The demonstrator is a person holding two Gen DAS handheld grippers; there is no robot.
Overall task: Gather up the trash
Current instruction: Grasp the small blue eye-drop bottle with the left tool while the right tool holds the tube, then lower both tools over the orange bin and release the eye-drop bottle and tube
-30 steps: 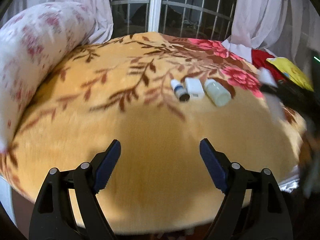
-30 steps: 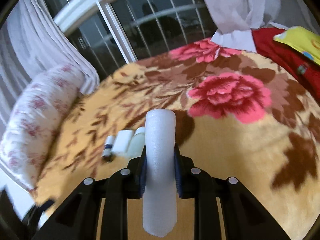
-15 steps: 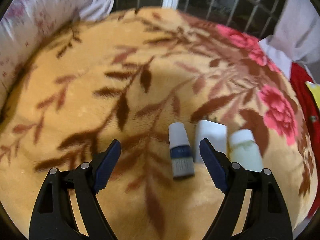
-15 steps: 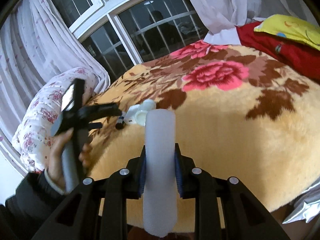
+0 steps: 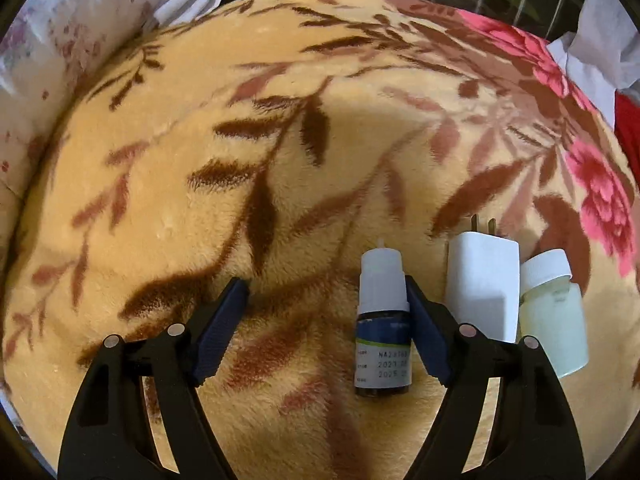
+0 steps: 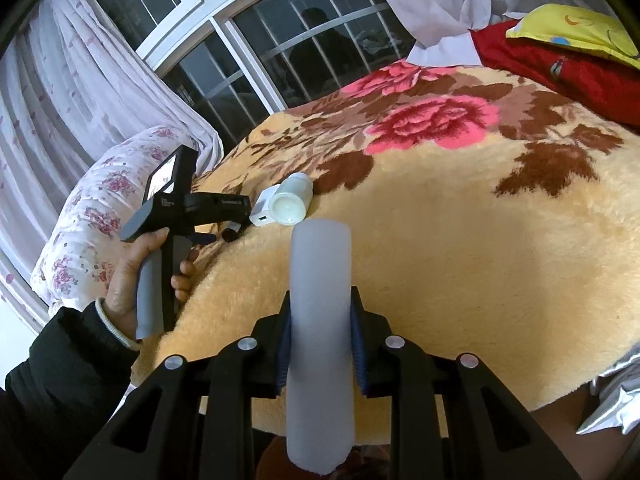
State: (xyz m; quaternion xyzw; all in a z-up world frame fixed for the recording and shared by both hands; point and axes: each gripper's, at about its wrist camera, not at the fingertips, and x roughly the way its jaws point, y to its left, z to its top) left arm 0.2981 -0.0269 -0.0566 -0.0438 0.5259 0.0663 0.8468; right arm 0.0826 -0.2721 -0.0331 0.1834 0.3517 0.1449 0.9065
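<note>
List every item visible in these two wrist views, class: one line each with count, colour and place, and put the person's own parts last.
Dropper bottle: 1, dark with white cap, lying on blanket between the left gripper's fingers.
Charger plug: 1, white, beside dropper bottle.
Jar: 1, pale green, white lid, touching charger plug.
Foam tube: 1, white, clamped in right gripper.
Blanket: 1, yellow floral, covering bed.
Pillow: 1, white floral, blanket's edge.
Curtains: white, by window.
Left gripper: black, open.
Right gripper: black, shut.
Left hand: holding left gripper.
</note>
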